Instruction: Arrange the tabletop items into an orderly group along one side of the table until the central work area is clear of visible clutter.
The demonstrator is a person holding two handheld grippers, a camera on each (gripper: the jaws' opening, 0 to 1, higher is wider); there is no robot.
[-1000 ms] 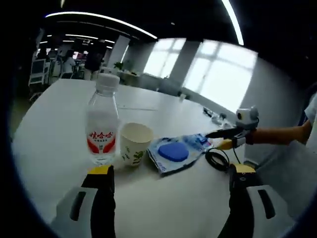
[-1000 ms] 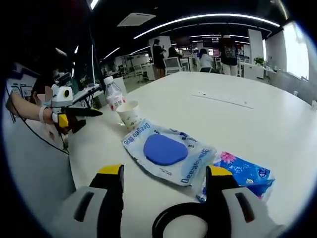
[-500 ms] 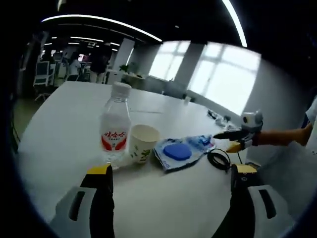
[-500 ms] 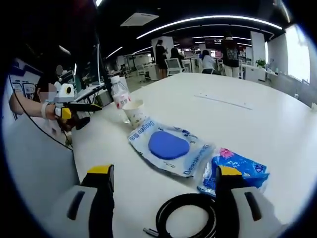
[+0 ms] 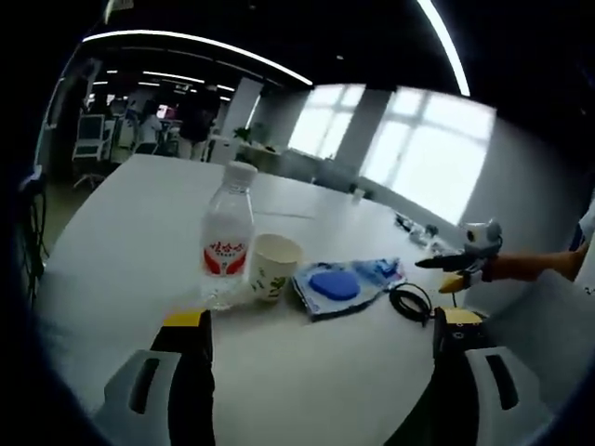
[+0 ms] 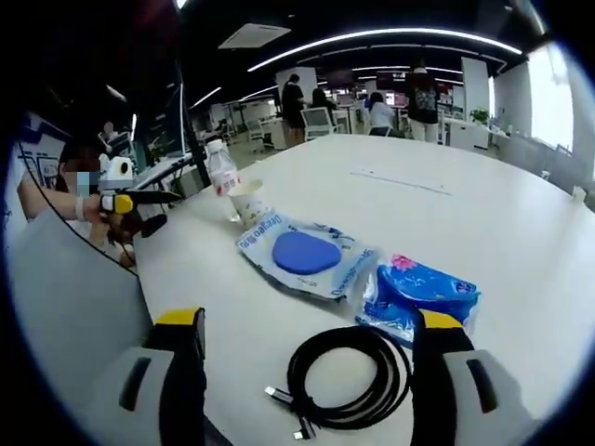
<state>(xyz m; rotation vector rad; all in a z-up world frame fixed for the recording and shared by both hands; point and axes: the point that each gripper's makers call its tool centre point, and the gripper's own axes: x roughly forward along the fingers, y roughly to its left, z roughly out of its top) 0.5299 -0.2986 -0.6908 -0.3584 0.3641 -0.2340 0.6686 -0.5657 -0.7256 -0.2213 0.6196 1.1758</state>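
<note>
White table (image 6: 521, 232), large, rounded at the near edge, carried every item below; it also appeared in the left gripper view (image 5: 121, 232).

Wipes pack (image 6: 307, 258), flat, pale wrapper with a blue oval lid, lay near the table edge, just beside the paper cup; seen in the left gripper view at (image 5: 337, 284).

Tissue packet (image 6: 418, 290), blue with a pink flower print, soft and crumpled, lay just beside the wipes pack, on the side away from the cup.

Water bottle (image 5: 228, 243), clear plastic, white cap, red and white label, stood upright beside the paper cup, at the end of the row; also at (image 6: 221, 175).

Black cable (image 6: 346, 376), coiled in a loose ring with plug ends trailing, lay between the spread jaws of the right gripper, in front of the wipes pack and tissue packet; in the left gripper view (image 5: 410, 302) it sat at the end of the row nearest the right gripper.

Paper cup (image 5: 276, 267), white with a green leaf print, upright, open mouth up, stood between bottle and wipes pack; also at (image 6: 247, 202).

Left gripper (image 5: 321, 325), jaws spread wide and holding nothing, was well short of the bottle; in the right gripper view (image 6: 153, 206) it was off the table edge beside the bottle.

Right gripper (image 6: 302, 325), jaws likewise spread and empty; in the left gripper view (image 5: 446, 268) it hung off the table edge past the cable.
</note>
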